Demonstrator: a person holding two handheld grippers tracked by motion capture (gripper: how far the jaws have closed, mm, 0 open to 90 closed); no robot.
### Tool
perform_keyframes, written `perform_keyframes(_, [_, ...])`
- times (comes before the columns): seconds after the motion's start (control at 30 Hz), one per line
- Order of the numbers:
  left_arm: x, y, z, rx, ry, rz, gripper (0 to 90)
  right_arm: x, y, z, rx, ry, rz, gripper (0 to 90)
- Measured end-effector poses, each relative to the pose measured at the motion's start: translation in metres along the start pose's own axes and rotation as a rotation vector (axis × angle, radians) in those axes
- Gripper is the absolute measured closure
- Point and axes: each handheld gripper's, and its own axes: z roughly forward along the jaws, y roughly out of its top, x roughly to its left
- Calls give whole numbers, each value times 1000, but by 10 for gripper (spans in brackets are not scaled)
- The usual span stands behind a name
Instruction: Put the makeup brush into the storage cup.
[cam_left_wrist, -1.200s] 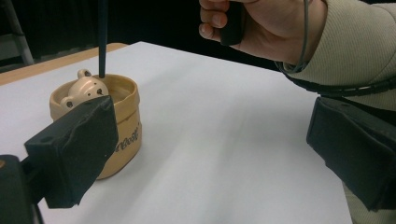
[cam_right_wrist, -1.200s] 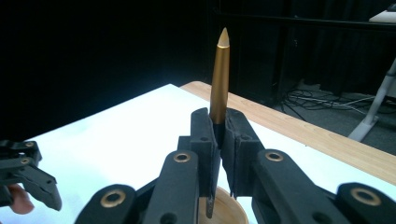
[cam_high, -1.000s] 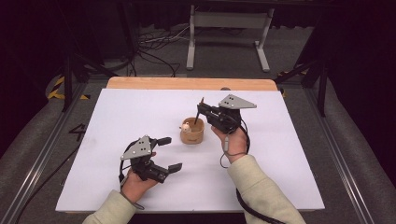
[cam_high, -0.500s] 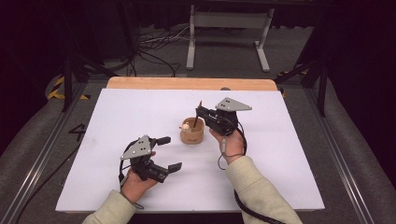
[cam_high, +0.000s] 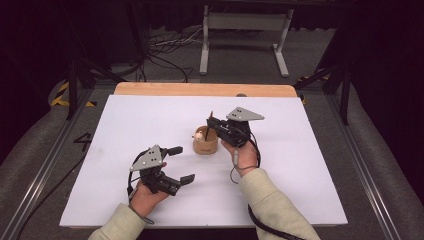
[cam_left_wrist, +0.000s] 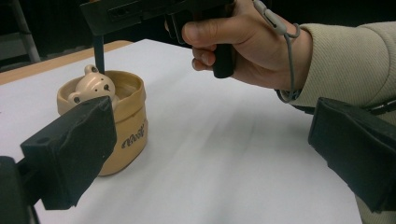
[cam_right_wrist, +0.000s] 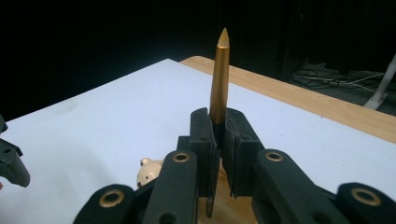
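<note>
Golden pen (cam_right_wrist: 219, 79) (lower end hidden)

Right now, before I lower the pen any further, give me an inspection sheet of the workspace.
Surface: white sheet on a wooden table, bare.
Job's things: gold pen held upright above the tan bear cup.
Clutter: nothing seen.
Grippers: right hand-held gripper shut on the pen; left hand-held gripper open, beside the cup.
Cables: floor cables behind the table.
Surroundings: white stand, dark room.
</note>
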Motion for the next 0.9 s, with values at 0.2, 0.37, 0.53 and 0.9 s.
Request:
perform_keyframes(0.2, [0, 0, 0, 0, 1, 1, 19, 0, -2, 3, 7, 0, 2, 825])
perform_keyframes(0.37, [0, 0, -1, -3, 4, -3, 18, -3, 0, 1, -18, 8, 31, 471])
perform_keyframes(0.53, [0, 1, -2, -5, 9, -1, 17, -5, 5, -9, -74, -8, 44, 213])
perform_keyframes(0.9, [0, 3, -11, -19, 26, -1, 15, -3, 21, -46, -141, -29, -61, 69])
